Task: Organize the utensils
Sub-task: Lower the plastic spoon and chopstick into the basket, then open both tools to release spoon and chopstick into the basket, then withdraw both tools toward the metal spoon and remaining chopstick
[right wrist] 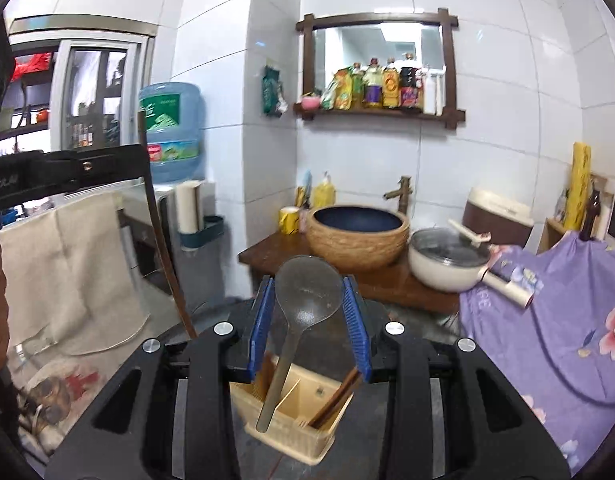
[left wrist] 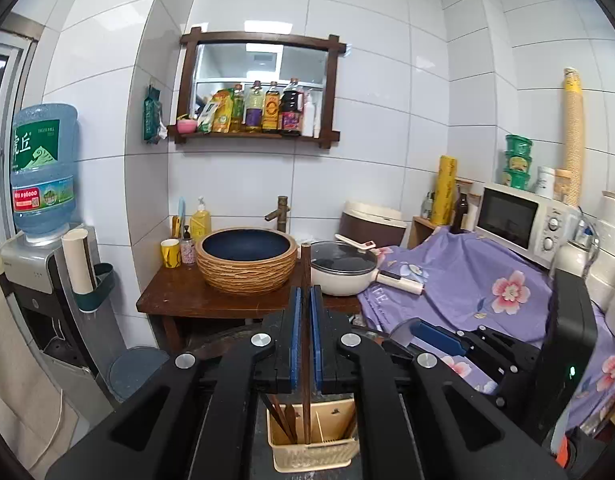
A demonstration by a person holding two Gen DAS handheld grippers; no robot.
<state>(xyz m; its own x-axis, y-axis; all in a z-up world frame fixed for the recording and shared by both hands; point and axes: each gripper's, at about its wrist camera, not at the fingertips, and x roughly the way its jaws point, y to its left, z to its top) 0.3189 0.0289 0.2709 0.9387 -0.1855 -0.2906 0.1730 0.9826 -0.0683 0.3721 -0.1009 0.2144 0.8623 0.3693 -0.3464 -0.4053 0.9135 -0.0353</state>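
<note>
Both tongs worked above the cream utensil caddy (left wrist: pixel 313 446). My left gripper (left wrist: pixel 306 300) was clamped narrow on one dark wooden chopstick (left wrist: pixel 305 320), held upright with its lower end inside the caddy's middle section. My right gripper (right wrist: pixel 309 300) stood wider, its blue pads (right wrist: pixel 353 320) flanking the bowl of a translucent grey rice paddle (right wrist: pixel 307 300); whether the pads actually pressed on it, I could not tell. The paddle handle slanted down over the caddy's left compartment.

Only the left view showed the microwave (left wrist: pixel 523 222) and my right gripper from the side. Only the right view showed the doorway, a beige cloth (right wrist: pixel 71 264) and the held chopstick as a long slanted rod at left. More chopsticks (right wrist: pixel 335 400) leaned in the caddy's right compartment there.

Beyond stood a wooden counter (left wrist: pixel 179 296) with a basket-textured basin (left wrist: pixel 246 260), a lidded white pan (left wrist: pixel 343 268), white wall tiles, a water dispenser bottle (left wrist: pixel 43 168) and purple floral fabric (left wrist: pixel 467 280).

Both grippers pointed forward and slightly down, side by side.
</note>
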